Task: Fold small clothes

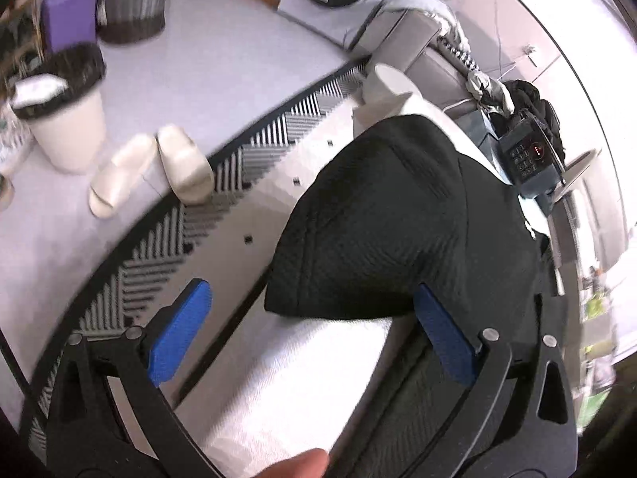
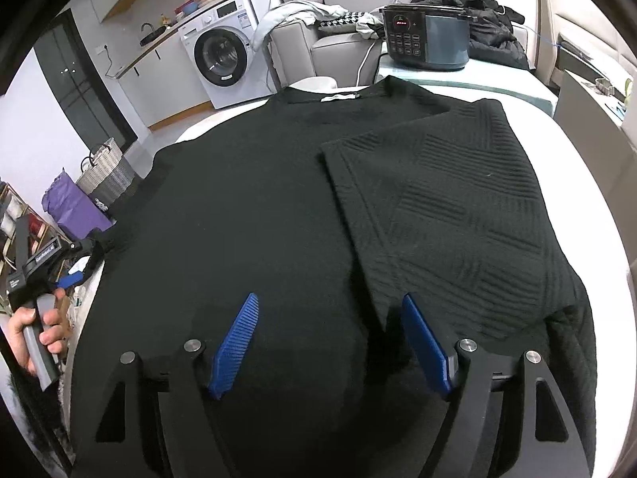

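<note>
On the white table [image 2: 565,167] a black garment [image 2: 247,215] lies, washing machine [image 2: 223,51] behind, both claws spread.

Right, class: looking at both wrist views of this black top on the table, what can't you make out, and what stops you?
- Left wrist view: white slippers and bin smeared by motion blur.
- Right wrist view: neck label on the black top, too small to read.
- Right wrist view: the top's near hem, hidden behind the right tongs.
- Right wrist view: left tongs, tiny at the frame edge.
</note>
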`<state>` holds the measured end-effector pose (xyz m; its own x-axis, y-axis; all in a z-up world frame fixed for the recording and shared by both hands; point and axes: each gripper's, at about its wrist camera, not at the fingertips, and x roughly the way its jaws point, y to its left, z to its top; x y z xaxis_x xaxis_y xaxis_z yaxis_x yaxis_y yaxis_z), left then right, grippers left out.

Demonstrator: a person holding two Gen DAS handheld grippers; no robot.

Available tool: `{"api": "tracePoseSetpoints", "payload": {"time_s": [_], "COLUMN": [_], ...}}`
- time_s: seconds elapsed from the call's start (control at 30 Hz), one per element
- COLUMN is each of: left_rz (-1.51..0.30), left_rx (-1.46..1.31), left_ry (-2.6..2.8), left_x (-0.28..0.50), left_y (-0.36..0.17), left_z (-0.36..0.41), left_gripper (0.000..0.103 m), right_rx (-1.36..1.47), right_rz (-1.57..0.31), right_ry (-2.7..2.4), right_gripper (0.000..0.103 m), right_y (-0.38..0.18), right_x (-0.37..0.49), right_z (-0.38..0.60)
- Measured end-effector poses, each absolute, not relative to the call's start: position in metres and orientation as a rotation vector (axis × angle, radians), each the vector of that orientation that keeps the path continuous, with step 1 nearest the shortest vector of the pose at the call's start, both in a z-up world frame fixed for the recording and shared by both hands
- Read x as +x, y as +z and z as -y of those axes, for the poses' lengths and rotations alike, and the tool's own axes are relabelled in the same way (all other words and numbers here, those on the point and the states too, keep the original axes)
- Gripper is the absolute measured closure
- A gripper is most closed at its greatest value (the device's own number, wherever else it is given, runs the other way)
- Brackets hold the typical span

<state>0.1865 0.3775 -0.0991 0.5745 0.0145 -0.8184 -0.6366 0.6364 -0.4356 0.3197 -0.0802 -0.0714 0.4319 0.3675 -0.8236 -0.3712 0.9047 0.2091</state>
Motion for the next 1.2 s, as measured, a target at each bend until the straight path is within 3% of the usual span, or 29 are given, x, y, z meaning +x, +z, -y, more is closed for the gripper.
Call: {"api": "tracePoseSetpoints", "payload": {"time_s": [0.1, 0.23, 0.3, 0.37, 0.4, 0.47, 0.57, 0.83, 1.2], "left_rz": [-0.891, -0.885, -0.903, -0.926, -0.923, -0.908, -0.883, -0.815, -0.79], "left_rx": [-0.949, -1.048, -0.99, -0.887, -0.827, -0.681, -0.507, -0.223, -0.21], "left_ry": [0.412, 0.365, 0.342, 0.333, 0.341, 0.394, 0.43, 0.485, 0.46], "left_x": [0.187, 0.185, 0.192, 0.206, 0.214, 0.222, 0.228, 0.243, 0.244], "left_y": [-0.12, -0.138, -0.137, -0.13, -0.123, -0.105, -0.089, -0.056, -0.033], "left_z": [-0.401, -0.413, -0.407, -0.388, -0.375, -0.356, -0.336, -0.281, -0.265], "left_gripper": [0.01, 0.027, 0.037, 0.059, 0.062, 0.079, 0.087, 0.09, 0.091], "right_rx": [0.0, 0.005, 0.002, -0.001, -0.003, -0.005, -0.014, -0.03, -0.021], "right_rz": [-1.017, -1.006, -1.004, -1.001, -0.998, -0.994, -0.993, -0.996, -0.991], "right_ry": [0.453, 0.445, 0.438, 0.441, 0.44, 0.445, 0.448, 0.443, 0.437], "right_gripper": [0.027, 0.027, 0.027, 0.027, 0.027, 0.027, 0.027, 0.027, 0.027], "right_y": [-0.067, -0.063, -0.062, -0.061, -0.06, -0.059, -0.059, -0.063, -0.062], "right_x": [0.317, 0.315, 0.313, 0.311, 0.311, 0.31, 0.31, 0.309, 0.31], "right_z": [0.08, 0.082, 0.083, 0.083, 0.083, 0.082, 0.079, 0.077, 0.079]}}
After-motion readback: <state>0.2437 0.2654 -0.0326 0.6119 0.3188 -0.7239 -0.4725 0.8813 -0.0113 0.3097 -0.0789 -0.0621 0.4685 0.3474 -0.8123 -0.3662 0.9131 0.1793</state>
